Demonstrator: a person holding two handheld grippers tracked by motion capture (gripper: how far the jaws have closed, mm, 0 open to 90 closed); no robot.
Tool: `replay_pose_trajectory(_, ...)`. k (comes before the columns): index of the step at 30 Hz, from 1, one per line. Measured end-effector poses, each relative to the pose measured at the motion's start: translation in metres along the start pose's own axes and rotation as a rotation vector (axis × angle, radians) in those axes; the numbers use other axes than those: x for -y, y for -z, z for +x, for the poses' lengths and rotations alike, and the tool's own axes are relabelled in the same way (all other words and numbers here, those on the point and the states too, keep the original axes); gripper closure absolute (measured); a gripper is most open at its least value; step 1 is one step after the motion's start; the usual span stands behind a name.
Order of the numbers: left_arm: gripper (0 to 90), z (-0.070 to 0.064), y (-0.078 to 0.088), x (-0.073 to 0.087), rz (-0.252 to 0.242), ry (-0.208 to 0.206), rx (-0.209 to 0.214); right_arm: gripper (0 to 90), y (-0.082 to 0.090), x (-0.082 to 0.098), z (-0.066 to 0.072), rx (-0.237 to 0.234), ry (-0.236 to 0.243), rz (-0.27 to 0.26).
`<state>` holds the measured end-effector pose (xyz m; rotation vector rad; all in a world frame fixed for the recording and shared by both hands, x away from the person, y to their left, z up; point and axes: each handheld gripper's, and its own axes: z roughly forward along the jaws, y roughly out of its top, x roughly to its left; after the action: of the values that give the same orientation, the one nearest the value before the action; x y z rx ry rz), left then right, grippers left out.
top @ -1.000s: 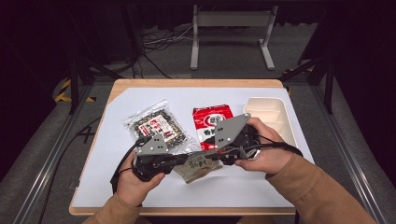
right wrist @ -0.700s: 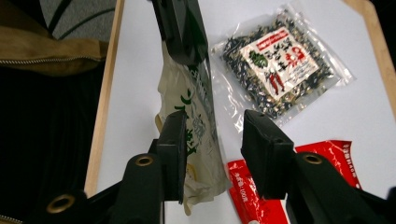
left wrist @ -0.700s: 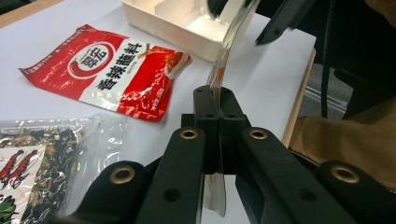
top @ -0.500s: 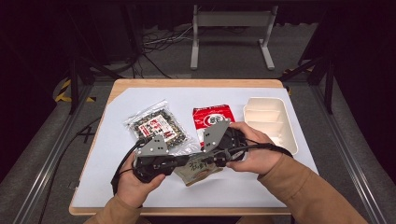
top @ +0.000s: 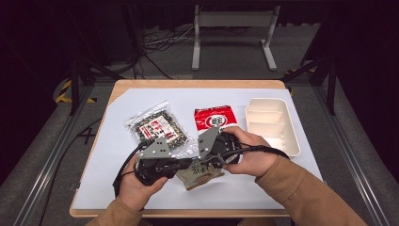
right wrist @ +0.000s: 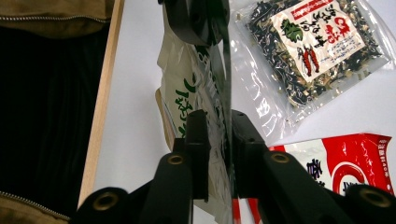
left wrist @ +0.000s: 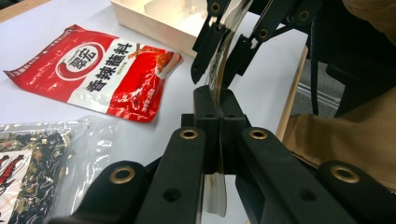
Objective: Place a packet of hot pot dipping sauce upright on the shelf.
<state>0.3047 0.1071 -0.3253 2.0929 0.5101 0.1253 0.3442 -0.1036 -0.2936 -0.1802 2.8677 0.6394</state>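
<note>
The left tool [left wrist: 219, 112] is clenched on the top edge of a tan-and-white snack pouch [top: 201, 173], which stands just above the white worktop [top: 117, 136] near its front edge; the right tool [right wrist: 219, 122] has just been closing its jaws around that same edge, a sliver of gap showing beside the film. Behind the pouch lie a clear seaweed-mix packet [top: 157, 128] and a red seasoning packet [top: 215, 120], with a white divided tray [top: 272, 123] to their right.

High view overhead, facing forward-down; two close gripper views along their jaws, both sharing the red packet [left wrist: 100, 70].
</note>
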Motion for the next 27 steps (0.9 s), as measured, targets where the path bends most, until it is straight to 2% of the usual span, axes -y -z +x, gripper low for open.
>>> replay_pose_trajectory(5,89.5,0.001,0.0,0.0,-0.002,0.002,0.007,88.2,-0.002,-0.001,0.0,-0.013,0.007,0.011)
replay_pose_trajectory(12,88.6,0.001,0.0,0.001,-0.019,0.0,0.007,89.4,0.0,-0.001,-0.001,-0.016,-0.002,0.013)
replay_pose_trajectory(14,83.1,0.001,0.001,0.003,-0.037,0.004,0.007,89.5,0.002,-0.001,-0.001,-0.029,-0.018,0.014)
replay_pose_trajectory(20,69.1,0.001,0.006,0.006,-0.086,-0.001,-0.035,89.6,0.012,0.004,-0.005,-0.034,-0.046,0.008)
replay_pose_trajectory(24,62.4,0.003,0.009,0.01,-0.121,-0.001,-0.071,89.5,0.02,0.01,-0.009,-0.026,-0.064,0.003)
replay_pose_trajectory(27,59.7,0.006,0.012,0.013,-0.157,0.006,-0.076,89.6,0.027,0.015,-0.013,-0.018,-0.078,-0.003)
